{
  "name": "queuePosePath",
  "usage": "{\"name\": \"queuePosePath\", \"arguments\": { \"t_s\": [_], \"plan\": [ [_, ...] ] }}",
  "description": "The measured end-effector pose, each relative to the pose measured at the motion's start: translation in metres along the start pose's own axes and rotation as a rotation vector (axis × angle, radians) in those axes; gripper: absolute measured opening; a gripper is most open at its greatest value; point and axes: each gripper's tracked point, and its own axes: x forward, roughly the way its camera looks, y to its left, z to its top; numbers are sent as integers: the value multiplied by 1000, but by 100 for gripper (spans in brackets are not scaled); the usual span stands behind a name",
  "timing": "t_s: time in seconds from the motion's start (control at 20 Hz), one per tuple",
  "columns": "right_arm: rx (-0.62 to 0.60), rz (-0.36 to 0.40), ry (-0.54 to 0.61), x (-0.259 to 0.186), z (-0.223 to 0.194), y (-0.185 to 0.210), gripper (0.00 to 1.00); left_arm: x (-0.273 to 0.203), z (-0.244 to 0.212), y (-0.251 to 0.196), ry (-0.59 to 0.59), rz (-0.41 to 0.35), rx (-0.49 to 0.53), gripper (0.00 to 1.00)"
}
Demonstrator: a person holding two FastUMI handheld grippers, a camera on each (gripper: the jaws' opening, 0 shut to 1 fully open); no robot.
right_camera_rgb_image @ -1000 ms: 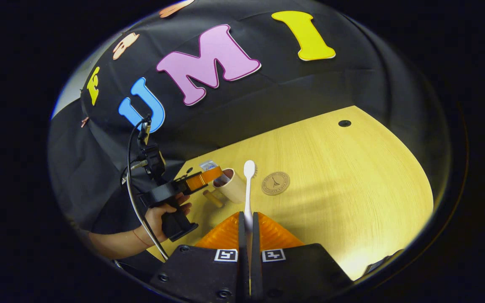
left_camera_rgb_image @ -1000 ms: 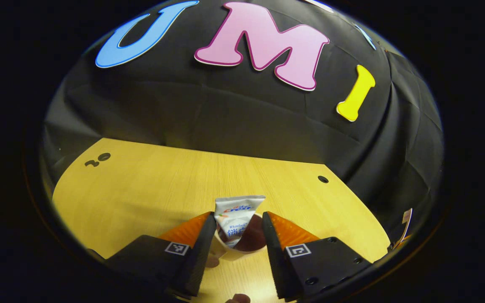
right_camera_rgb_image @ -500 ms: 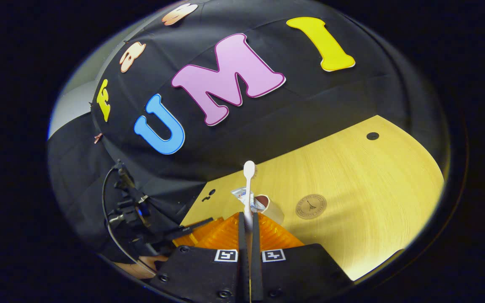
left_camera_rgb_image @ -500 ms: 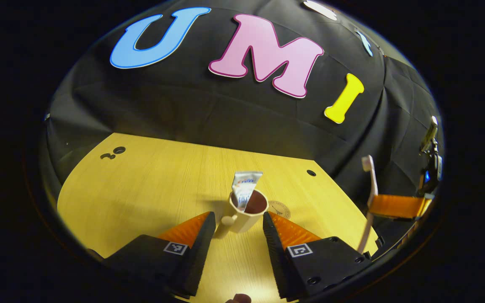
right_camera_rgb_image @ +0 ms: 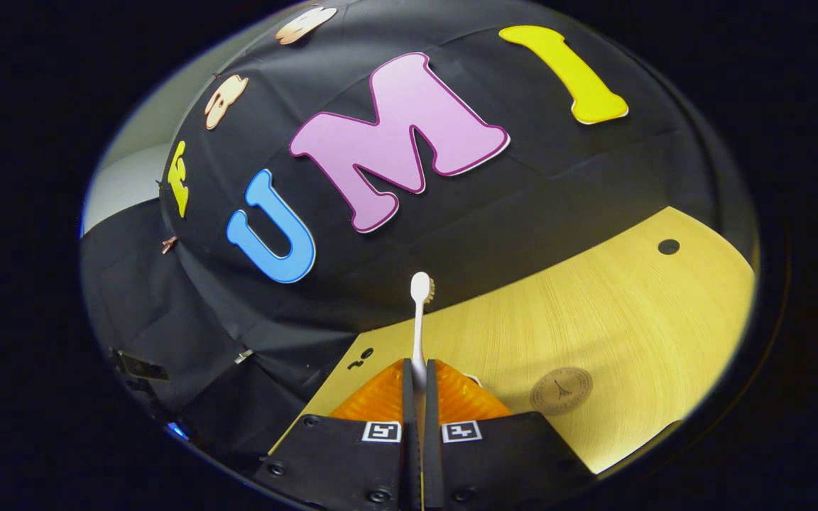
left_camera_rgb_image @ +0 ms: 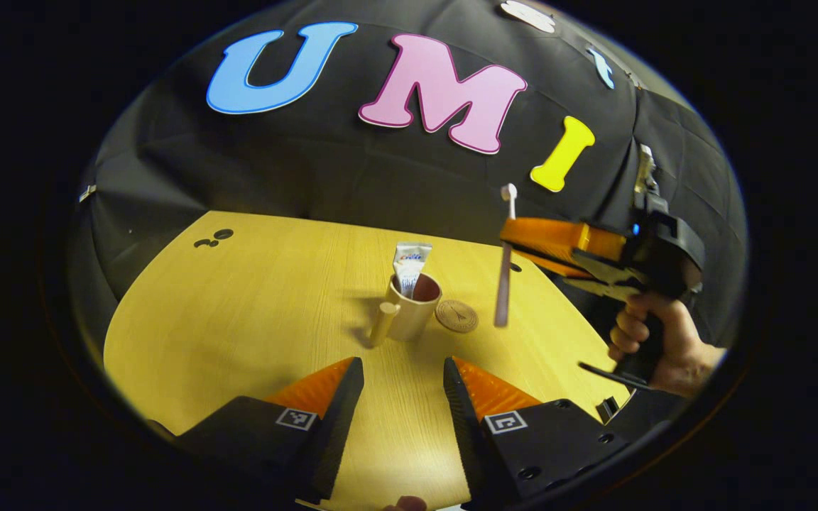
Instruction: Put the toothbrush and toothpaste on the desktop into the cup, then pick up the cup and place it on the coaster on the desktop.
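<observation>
Left gripper view: the left gripper point(left_camera_rgb_image: 400, 397) stands wide open and empty above the desktop point(left_camera_rgb_image: 253, 312). The toothpaste point(left_camera_rgb_image: 409, 264) stands in the cup point(left_camera_rgb_image: 412, 312), just beside the coaster point(left_camera_rgb_image: 456, 316). The right gripper point(left_camera_rgb_image: 522, 241), held in a hand point(left_camera_rgb_image: 654, 348), carries the toothbrush point(left_camera_rgb_image: 505, 266) upright, handle end down, above and to one side of the cup. A misjudged descent could strike the rim and tip the cup.

Right gripper view: the fingers are closed on the toothbrush handle, bristle head point(right_camera_rgb_image: 421, 287) up. The coaster point(right_camera_rgb_image: 560, 390) is visible here; what may be the cup's rim peeks beside the fingers, so alignment is better judged from the left gripper view.
</observation>
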Motion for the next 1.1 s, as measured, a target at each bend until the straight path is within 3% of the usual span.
{"name": "queuePosePath", "arguments": {
  "t_s": [0.25,0.55,1.1],
  "plan": [
    [-50,-12,-50,53,2,-21,6,-23,-33,16,51,62,17,71],
    [-59,-5,-67,97,-17,-39,6,-45,-39,38,35,143,-62,71],
    [-252,-27,9,100,-58,-51,8,-52,-62,46,62,206,-74,71]
  ]
}}
